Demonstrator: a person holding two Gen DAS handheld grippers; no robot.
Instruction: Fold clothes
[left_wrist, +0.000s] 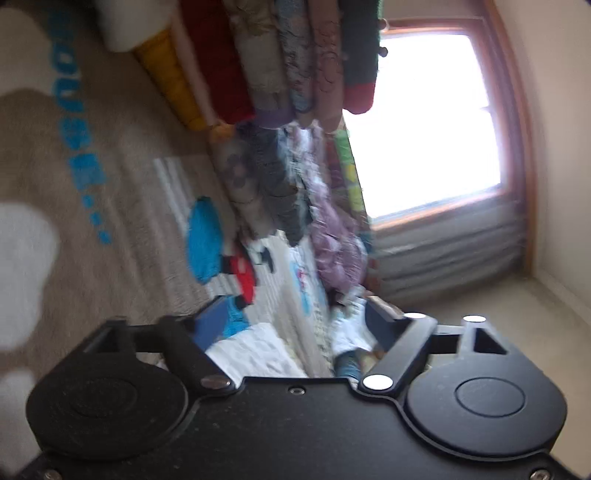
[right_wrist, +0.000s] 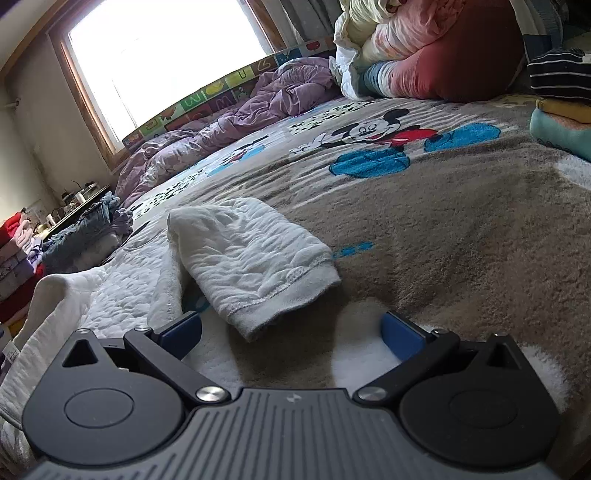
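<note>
White quilted garment: lower centre of right view, sleeve end lying on blanket, just ahead of right gripper. Right gripper: wide, empty. Left gripper: wide, empty, tilted sideways; view blurred. Risk: fingers may pinch blanket pile along with sleeve hem, dragging both; thick quilting may slip from pads.

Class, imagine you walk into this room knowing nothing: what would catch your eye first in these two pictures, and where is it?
The bright window glares at upper left of the right wrist view. On the bed, the Mickey Mouse blanket stands out with its red and blue patches. Nearest, a white quilted garment lies crumpled just ahead of the open right gripper, not touching its fingers.
</note>
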